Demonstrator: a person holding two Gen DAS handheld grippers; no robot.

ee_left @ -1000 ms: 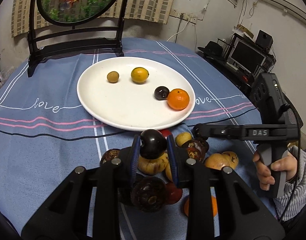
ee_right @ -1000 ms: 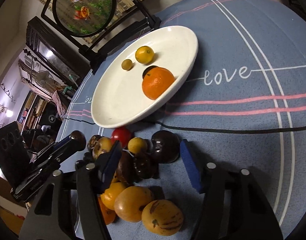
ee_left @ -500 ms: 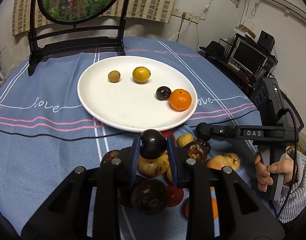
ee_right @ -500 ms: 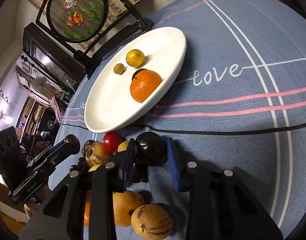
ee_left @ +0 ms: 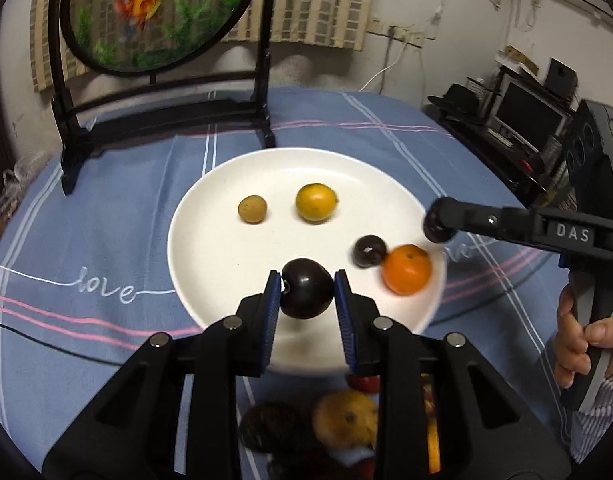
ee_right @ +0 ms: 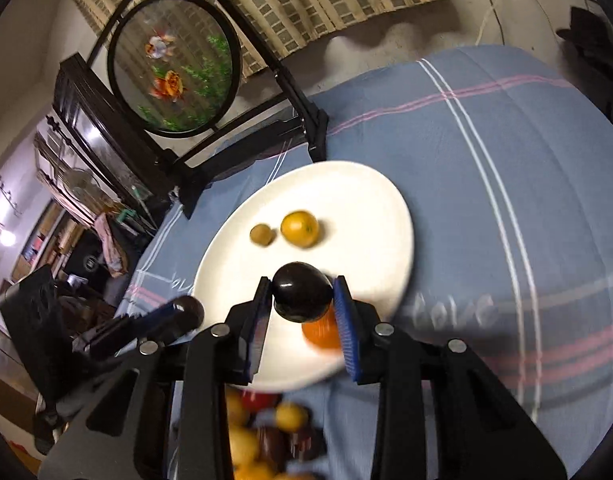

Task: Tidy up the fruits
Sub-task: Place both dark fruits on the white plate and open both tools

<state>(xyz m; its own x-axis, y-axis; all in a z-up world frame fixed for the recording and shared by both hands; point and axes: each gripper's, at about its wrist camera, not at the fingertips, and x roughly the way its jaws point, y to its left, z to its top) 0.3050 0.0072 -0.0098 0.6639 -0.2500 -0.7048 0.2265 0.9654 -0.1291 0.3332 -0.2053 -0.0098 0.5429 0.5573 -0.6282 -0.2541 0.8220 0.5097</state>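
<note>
The left gripper (ee_left: 307, 289) is squeezing a dark plum (ee_left: 306, 287) over the white plate's (ee_left: 210, 240) near rim. The right gripper (ee_right: 302, 294) is clamping another dark fruit (ee_right: 301, 290) above the plate, over the orange (ee_right: 321, 332).

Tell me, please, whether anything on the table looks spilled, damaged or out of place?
Nothing stands out. The white plate sits flat on the blue tablecloth with four fruits on it, apart or just touching. The left gripper and right gripper each hold a dark fruit over the plate. The loose fruit pile is blurred.
</note>
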